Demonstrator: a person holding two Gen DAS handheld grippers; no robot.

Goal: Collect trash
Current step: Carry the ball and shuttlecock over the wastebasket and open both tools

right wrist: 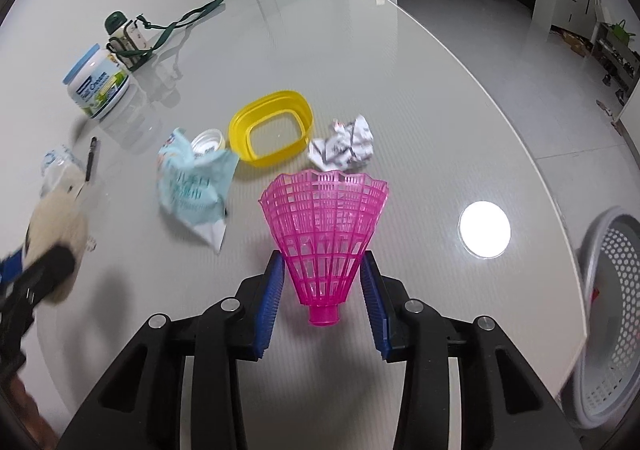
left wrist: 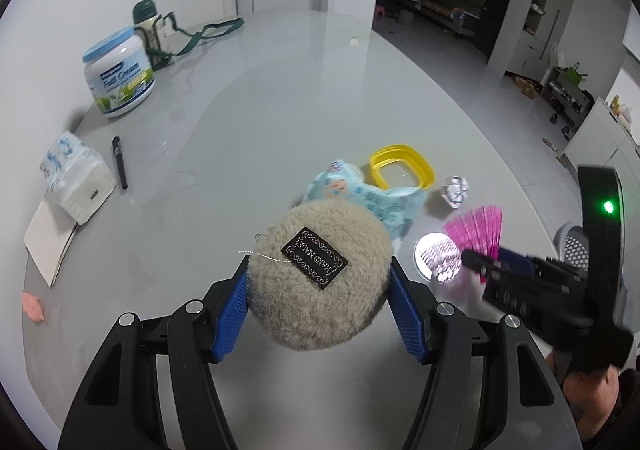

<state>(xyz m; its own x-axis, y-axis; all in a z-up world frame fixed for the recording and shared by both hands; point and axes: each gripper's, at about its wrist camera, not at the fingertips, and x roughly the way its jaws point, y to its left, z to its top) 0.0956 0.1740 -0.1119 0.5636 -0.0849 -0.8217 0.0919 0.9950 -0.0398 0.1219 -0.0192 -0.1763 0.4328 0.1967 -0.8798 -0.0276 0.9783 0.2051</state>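
My left gripper [left wrist: 319, 282] is shut on a round beige fluffy puff [left wrist: 318, 278] with a black label, held above the table. My right gripper [right wrist: 323, 278] is shut on a pink plastic shuttlecock skirt [right wrist: 325, 234], wide end forward; it also shows in the left wrist view [left wrist: 478, 232]. On the table lie a crumpled paper ball [right wrist: 344, 147], a light blue wrapper [right wrist: 196, 181], a white cap [right wrist: 207, 141] and a yellow plastic ring [right wrist: 270, 127]. A grey perforated basket [right wrist: 612, 310] stands off the table's right edge.
A milk powder tub [left wrist: 119, 73], a green-strapped bottle [left wrist: 150, 29], a black pen [left wrist: 120, 161], a tissue pack [left wrist: 74, 177], a notepad [left wrist: 50, 242] and a pink scrap [left wrist: 33, 306] lie on the left side of the grey table [left wrist: 280, 89].
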